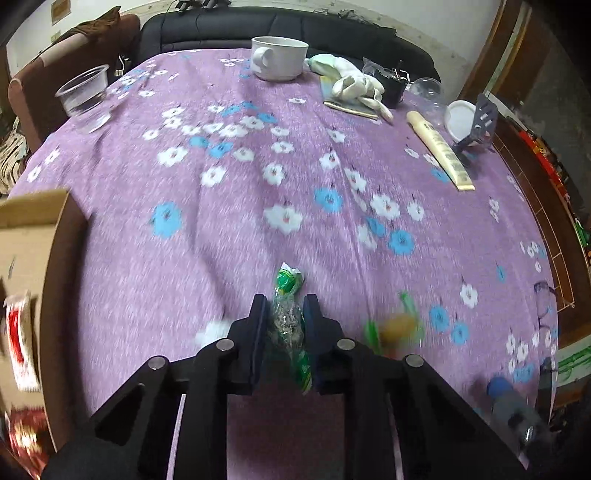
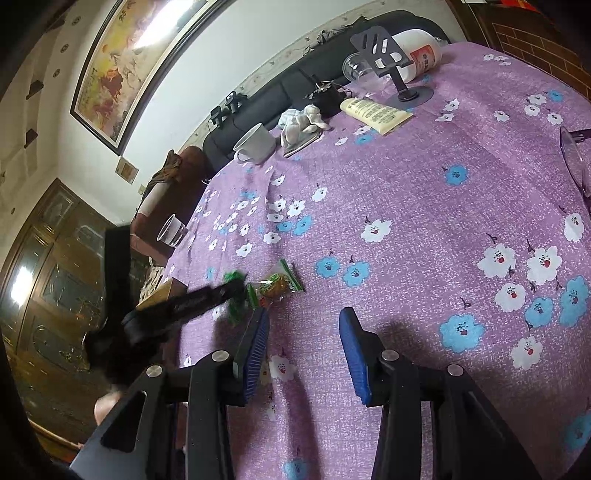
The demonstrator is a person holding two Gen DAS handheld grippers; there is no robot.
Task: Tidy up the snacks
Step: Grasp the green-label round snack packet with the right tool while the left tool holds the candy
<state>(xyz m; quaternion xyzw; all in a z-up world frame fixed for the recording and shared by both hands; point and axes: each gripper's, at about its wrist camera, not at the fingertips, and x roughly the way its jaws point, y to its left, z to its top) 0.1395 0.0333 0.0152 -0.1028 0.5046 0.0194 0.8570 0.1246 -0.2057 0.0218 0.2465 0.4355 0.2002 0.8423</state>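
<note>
My left gripper (image 1: 284,306) is shut on a green-and-clear snack packet (image 1: 288,284), just above the purple flowered tablecloth (image 1: 221,221). A second snack packet (image 1: 399,326), green with an orange filling, lies blurred to its right. An open cardboard box (image 1: 55,258) stands at the left edge with red packets (image 1: 20,332) inside. In the right wrist view my right gripper (image 2: 303,321) is open with nothing between its blue pads. Ahead of it lies the second packet (image 2: 277,286). The left gripper (image 2: 229,290) holds the green packet (image 2: 234,308) beside it.
At the table's far side stand a white mug (image 1: 279,57), a clear plastic cup (image 1: 85,98), white gloves (image 1: 356,86), a cream tube (image 1: 439,147) and a phone stand (image 1: 480,122). Eyeglasses (image 1: 545,302) lie at the right edge. A dark sofa (image 1: 221,26) backs the table.
</note>
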